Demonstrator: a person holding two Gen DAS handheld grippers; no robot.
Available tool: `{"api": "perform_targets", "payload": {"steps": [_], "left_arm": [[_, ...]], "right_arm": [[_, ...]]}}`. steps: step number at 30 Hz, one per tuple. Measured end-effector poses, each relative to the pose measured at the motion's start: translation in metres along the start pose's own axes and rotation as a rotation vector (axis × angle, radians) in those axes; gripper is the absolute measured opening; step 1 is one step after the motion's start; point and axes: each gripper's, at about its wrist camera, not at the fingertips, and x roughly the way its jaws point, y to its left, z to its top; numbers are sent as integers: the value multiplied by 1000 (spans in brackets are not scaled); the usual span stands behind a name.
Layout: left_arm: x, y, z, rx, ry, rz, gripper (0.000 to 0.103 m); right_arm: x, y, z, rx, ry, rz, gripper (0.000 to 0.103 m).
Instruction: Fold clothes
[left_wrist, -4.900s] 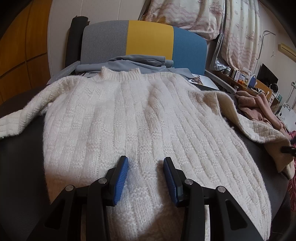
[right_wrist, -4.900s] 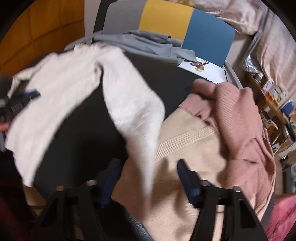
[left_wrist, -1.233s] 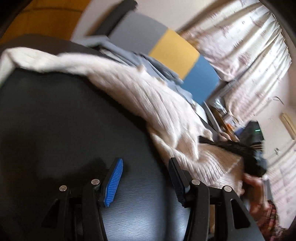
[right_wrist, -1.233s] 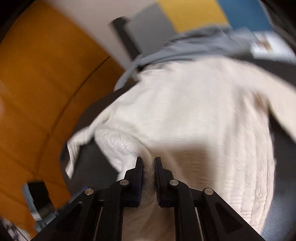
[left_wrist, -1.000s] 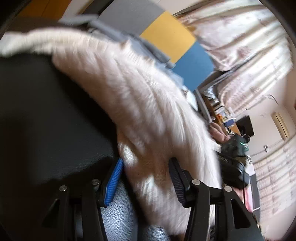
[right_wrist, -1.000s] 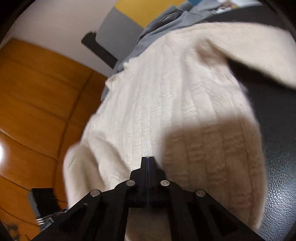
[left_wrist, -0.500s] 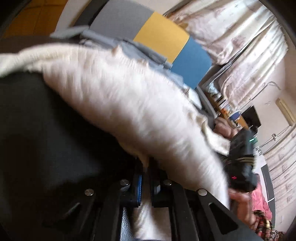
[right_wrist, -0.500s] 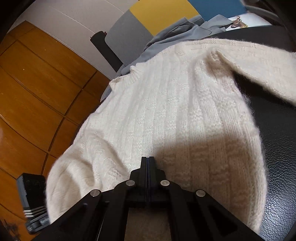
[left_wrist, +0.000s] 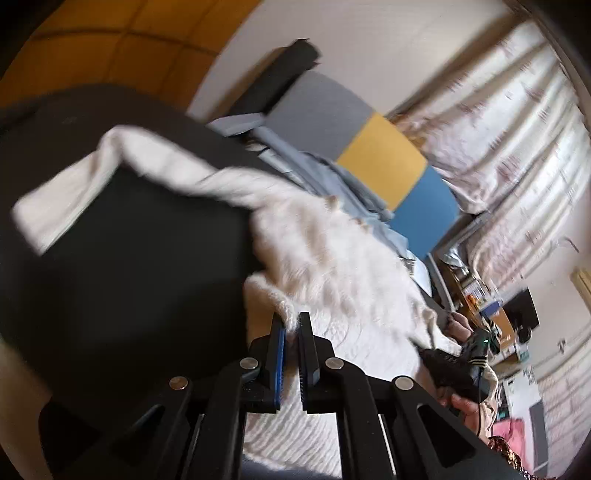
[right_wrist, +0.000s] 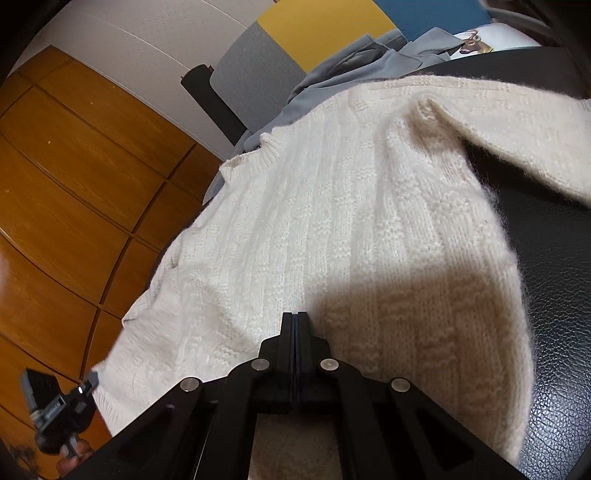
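Observation:
A cream ribbed knit sweater (left_wrist: 332, 251) lies spread on a black leather surface (left_wrist: 129, 277). My left gripper (left_wrist: 291, 325) is shut on a bunch of its side edge, lifted a little off the surface. One sleeve (left_wrist: 74, 192) trails to the far left. In the right wrist view the sweater (right_wrist: 332, 221) fills the middle, and my right gripper (right_wrist: 294, 321) is shut with its tips against the knit; no fabric shows between the jaws. The other sleeve (right_wrist: 517, 122) runs off to the right. The left gripper (right_wrist: 90, 380) shows at the lower left, in a hand.
A grey garment (right_wrist: 351, 59) lies bunched behind the sweater's collar, against a grey, yellow and blue backrest (left_wrist: 380, 158). Wood panelling (right_wrist: 74, 166) stands to the left. Curtains (left_wrist: 498, 129), shelves and pink cloth (left_wrist: 509, 432) crowd the right. Bare black leather (right_wrist: 554, 295) flanks the sweater.
My left gripper has shut on the sweater's side edge and swung over with it, blurring the view. The right gripper has stayed shut in the same spot.

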Motion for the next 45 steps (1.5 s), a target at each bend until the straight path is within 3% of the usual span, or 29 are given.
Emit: {"api": "perform_targets", "payload": {"steps": [7,10,15,16,19,20,22,23,24,25,26,29,34,38,41,44,45], "left_arm": [[-2,29,-43,-21,62,68,6],[-6,40,-44,-70,62,29,9],[-10,57,-31,-209,30,-51,23],[-5,57,-28,-208,51,-66,25],[25,44,-28,-123,176,-20,26],[29,35,-29,-66,167,-8,26],[33,22,-29,22,150,25,28],[37,19,-29,40,149,38,28],[40,16,-29,57,147,52,27],[43,14,-28,74,145,70,27],[45,13,-27,87,144,101,20],[46,8,-27,105,134,133,13],[44,1,-37,158,120,133,11],[42,7,-34,130,114,140,11],[40,10,-30,113,112,161,11],[39,8,-30,130,122,181,11],[40,6,-31,145,129,190,11]], "right_arm": [[-1,0,0,-4,0,-4,0],[-1,0,0,-6,-1,-6,0],[-2,0,0,-5,-1,-4,0],[-2,0,0,-7,1,-5,0],[-2,1,4,-13,26,-4,0],[-5,3,5,-22,44,-14,3],[-24,13,9,-54,32,-41,21],[-38,18,10,-76,7,-58,51],[-58,22,9,-104,-36,-78,70],[-77,26,8,-130,-75,-96,70],[-93,26,6,-151,-91,-114,69],[-131,16,-12,-171,-58,-212,53],[-168,-16,-67,-98,39,-180,53],[-154,-14,-108,-157,141,-180,38],[-136,-4,-123,-207,151,-187,37],[-122,9,-124,-280,140,-241,10],[-121,10,-123,-298,132,-265,10]]}}
